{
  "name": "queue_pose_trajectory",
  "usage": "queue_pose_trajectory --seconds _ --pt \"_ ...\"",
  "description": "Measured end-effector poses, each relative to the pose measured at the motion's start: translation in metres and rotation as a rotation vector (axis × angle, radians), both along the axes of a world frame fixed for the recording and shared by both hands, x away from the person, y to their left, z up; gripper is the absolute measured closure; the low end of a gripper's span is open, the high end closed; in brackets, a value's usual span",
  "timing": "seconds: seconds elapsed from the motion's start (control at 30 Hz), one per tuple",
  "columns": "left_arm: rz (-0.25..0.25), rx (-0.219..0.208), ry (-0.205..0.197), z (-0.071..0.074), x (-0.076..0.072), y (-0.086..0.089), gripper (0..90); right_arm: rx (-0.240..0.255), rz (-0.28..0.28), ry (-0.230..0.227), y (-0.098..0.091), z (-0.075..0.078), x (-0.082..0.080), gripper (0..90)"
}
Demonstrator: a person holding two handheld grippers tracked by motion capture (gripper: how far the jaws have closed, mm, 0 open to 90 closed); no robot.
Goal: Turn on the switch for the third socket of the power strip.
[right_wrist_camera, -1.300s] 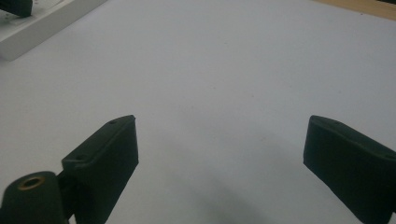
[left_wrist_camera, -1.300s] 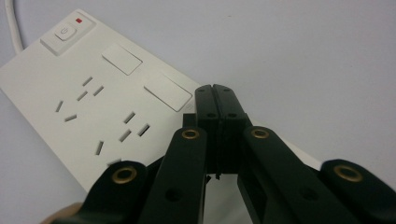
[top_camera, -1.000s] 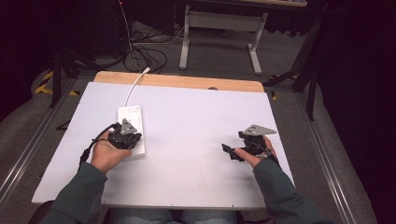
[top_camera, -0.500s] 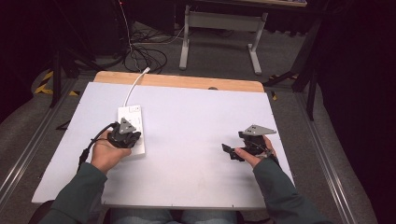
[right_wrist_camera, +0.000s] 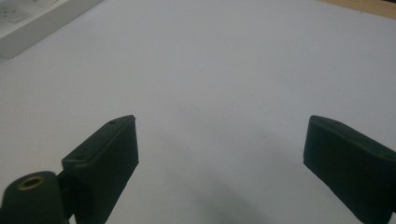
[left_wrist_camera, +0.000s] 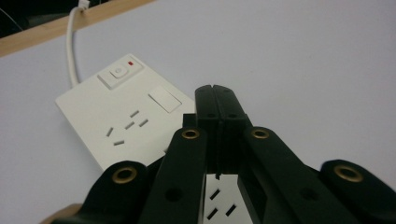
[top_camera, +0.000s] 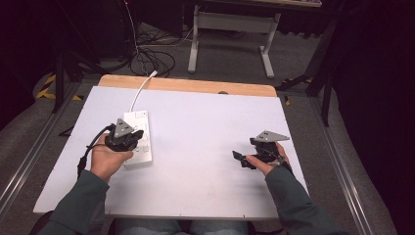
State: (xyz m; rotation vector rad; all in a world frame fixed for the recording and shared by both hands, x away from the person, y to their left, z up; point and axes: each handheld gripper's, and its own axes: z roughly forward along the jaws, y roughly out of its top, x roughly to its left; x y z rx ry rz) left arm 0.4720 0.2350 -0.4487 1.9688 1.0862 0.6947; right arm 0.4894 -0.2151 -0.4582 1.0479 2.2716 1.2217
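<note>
A white power strip (top_camera: 138, 136) lies on the left part of the white table (top_camera: 205, 132), its white cord (top_camera: 139, 93) running to the far edge. In the left gripper view the power strip (left_wrist_camera: 116, 112) shows a switch button with a small red light and several socket slots. My left gripper (left_wrist_camera: 216, 95) hovers just over the strip, its two black jaws pressed together with nothing between them. From above, the left gripper (top_camera: 134, 138) sits over the strip's middle. My right gripper (top_camera: 238, 157) rests low on the right side, and its jaws (right_wrist_camera: 219, 140) stand wide apart over bare table.
A wooden strip (top_camera: 186, 85) borders the table's far edge. Beyond it are a metal table frame (top_camera: 230, 29) and loose cables (top_camera: 151, 54) on the floor. A corner of the power strip (right_wrist_camera: 37, 23) appears at the upper left of the right gripper view.
</note>
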Motion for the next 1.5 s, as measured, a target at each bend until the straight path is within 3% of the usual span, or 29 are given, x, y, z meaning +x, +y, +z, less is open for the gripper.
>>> queue_pose_trajectory --seconds 0.23,0.8,1.5 --pt "0.020 -0.057 -0.039 0.008 -0.007 0.007 90.0 0.001 -0.001 0.001 0.000 0.000 0.000 10.8" --pt "0.041 -0.143 -0.108 0.022 -0.027 0.021 90.0 0.001 -0.002 0.001 -0.001 0.000 0.000 10.9" --pt "0.083 -0.192 -0.167 0.031 -0.046 0.036 90.0 0.003 -0.001 0.002 -0.001 0.000 0.001 10.9"
